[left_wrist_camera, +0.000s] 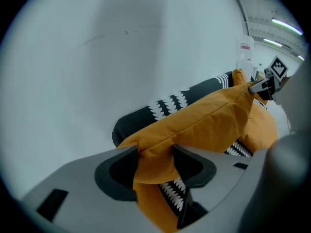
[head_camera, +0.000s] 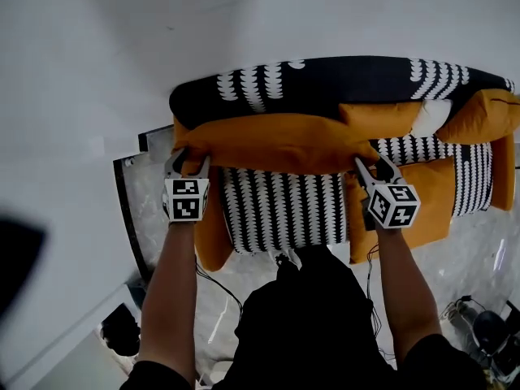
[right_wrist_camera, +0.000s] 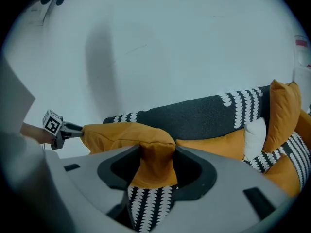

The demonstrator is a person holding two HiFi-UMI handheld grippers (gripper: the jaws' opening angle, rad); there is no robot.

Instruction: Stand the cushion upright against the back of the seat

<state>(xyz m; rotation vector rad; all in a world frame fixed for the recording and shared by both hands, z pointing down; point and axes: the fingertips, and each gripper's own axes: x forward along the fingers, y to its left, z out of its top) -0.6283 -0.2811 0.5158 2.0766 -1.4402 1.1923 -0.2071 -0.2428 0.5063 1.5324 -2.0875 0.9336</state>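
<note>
A long cushion (head_camera: pixel 276 140), orange with a black-and-white patterned face (head_camera: pixel 280 210), stretches across the seat in front of the dark sofa back (head_camera: pixel 341 80), its orange upper edge close to it. My left gripper (head_camera: pixel 188 162) is shut on the cushion's left corner, and orange fabric (left_wrist_camera: pixel 209 118) is bunched between its jaws (left_wrist_camera: pixel 154 161). At the other end my right gripper (head_camera: pixel 367 162) holds the right corner. There the cloth (right_wrist_camera: pixel 121 132) fills the gap between its jaws (right_wrist_camera: pixel 158 161) and touches both pads. Each gripper view shows the other gripper at the cushion's far end (left_wrist_camera: pixel 265 85) (right_wrist_camera: pixel 73 128).
More cushions crowd the sofa's right end: an orange one (head_camera: pixel 487 112), a small white one (head_camera: pixel 431 116), a striped one (head_camera: pixel 471 177) and an orange seat pad (head_camera: pixel 426 210). A plain wall (head_camera: pixel 122 47) rises behind the sofa. Cables (head_camera: pixel 463 307) lie on the glossy floor.
</note>
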